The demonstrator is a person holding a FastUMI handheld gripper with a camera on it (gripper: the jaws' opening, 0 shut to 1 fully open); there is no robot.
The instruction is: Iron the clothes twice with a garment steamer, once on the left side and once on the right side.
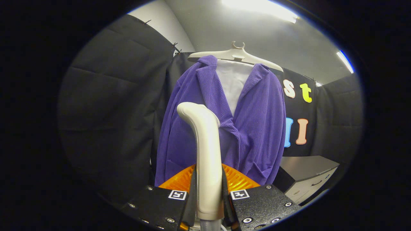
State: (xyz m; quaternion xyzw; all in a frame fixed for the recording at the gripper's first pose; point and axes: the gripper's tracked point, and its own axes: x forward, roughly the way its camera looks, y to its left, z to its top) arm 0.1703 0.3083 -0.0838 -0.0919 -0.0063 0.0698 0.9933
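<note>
Gripper view. My fingers [208, 192] are closed on the steamer [207, 154], one black pad [192, 189] pressed to each flank of its handle. The handle is smooth, glossy, cream-white plastic, a rounded column that stands upright between the fingers and bends at the top toward the left into a blunt nose. A grey hose or collar shows at its bottom end. Behind the handle I see ribbed translucent orange parts [237, 179] fanning out on both sides, just above the black metal finger blocks with their screws and small square tags.

The jacket [257, 128] hangs straight ahead, beyond the steamer's head. It is purple, finely ribbed like corduroy, with notched lapels and the front lying closed below them. A pocket edge shows low on each side. Inside the neck opening I see a flat white fabric panel [234, 83]. The jacket sits on a pale plastic hanger [237, 56] with a hook at the top. I cannot tell whether the steamer's head touches the cloth.

Room: black quilted cloth walls [106, 96] enclose the booth, with a grey ceiling and bright strip lights [260, 8] above. To the right of the jacket, low down, stands a grey cabinet [308, 178] with drawer fronts.
</note>
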